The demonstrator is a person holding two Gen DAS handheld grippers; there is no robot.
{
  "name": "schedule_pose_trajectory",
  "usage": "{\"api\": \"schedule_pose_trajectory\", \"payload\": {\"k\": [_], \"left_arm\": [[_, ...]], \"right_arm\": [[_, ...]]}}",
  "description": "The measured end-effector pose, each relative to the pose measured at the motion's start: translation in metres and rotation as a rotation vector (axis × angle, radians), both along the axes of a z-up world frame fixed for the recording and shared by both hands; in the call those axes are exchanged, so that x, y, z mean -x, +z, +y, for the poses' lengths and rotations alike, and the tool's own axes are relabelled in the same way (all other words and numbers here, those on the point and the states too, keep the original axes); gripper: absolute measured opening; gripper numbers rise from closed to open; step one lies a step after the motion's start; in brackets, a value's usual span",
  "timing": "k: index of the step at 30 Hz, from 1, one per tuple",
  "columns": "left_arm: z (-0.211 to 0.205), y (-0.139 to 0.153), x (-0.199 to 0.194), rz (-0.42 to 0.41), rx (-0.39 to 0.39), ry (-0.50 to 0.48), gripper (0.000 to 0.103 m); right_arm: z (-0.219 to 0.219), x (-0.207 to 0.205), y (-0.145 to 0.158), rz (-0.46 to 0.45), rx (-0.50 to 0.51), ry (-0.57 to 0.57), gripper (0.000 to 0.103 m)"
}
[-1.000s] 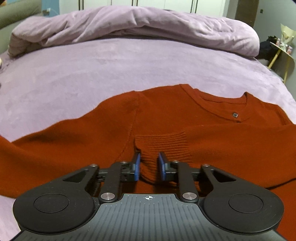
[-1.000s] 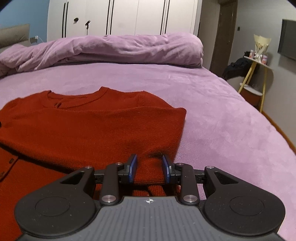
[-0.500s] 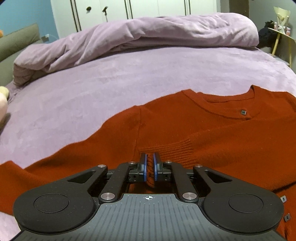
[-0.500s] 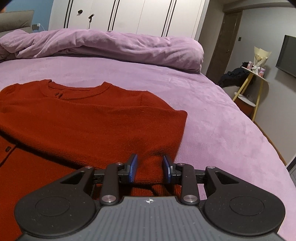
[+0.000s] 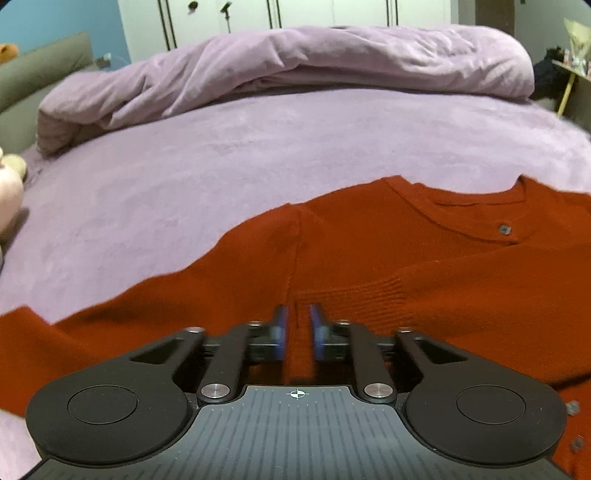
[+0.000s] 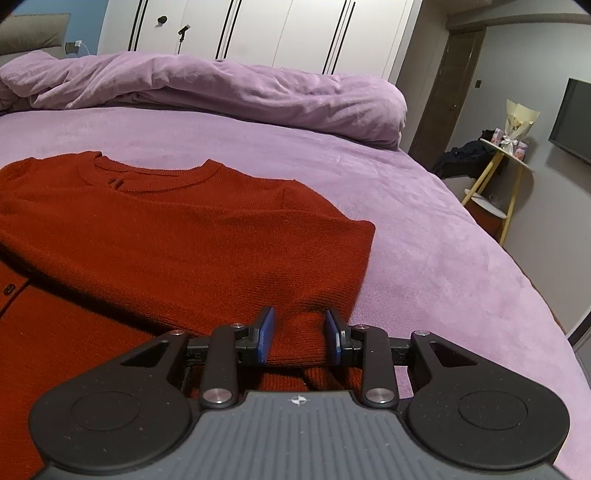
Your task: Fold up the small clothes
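Lying spread across the near part of the lavender bed, a rust-red knitted cardigan, collar toward the far side, small dark buttons dotting the front at the right of the left wrist view. Folded in across the chest, one sleeve, its ribbed cuff resting just beyond the left gripper.

Left jaws opening at this moment, blue pads parting with a strip of red knit between them (no pressing visible, cloth lying loose in the gap). Pointing steeply down at the fabric, close above it.

Over on the right wrist view, cardigan showing a folded edge running down the right side, bare bedsheet beyond it to the right. Right gripper hovering over the near right corner of the garment, jaws partly apart, a raised ridge of knit sitting between the blue pads; gripping or merely straddling it, cannot tell.

Heaped along the far edge of the bed, a rumpled lavender duvet. Farther back, white wardrobe doors. Off at the far right, a small yellow-legged side table.
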State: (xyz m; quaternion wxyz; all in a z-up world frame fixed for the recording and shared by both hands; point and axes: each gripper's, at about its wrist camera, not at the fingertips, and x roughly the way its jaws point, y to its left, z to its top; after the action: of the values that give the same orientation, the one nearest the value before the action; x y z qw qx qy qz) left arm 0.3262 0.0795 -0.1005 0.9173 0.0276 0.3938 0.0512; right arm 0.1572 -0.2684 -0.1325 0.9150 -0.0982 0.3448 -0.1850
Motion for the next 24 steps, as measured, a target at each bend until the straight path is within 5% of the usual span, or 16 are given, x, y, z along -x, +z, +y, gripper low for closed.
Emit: {"api": "schedule_pose_trajectory", "payload": {"k": [6, 11, 17, 24], "left_arm": [[0.005, 0.021, 0.027, -0.049, 0.104, -0.025, 0.053], [-0.011, -0.001, 0.013, 0.051, 0.073, -0.034, 0.053], [-0.008, -0.007, 0.010, 0.051, 0.054, -0.020, 0.070], [0.010, 0.003, 0.024, 0.067, 0.076, 0.037, 0.075]], "right_arm": [[0.010, 0.009, 0.020, -0.052, -0.089, 0.013, 0.033], [0.019, 0.004, 0.005, -0.004, -0.052, 0.037, 0.036], [0.014, 0.007, 0.003, -0.011, -0.069, 0.052, 0.037], [0.026, 0.002, -0.001, 0.030, 0.017, 0.062, 0.037]]}}
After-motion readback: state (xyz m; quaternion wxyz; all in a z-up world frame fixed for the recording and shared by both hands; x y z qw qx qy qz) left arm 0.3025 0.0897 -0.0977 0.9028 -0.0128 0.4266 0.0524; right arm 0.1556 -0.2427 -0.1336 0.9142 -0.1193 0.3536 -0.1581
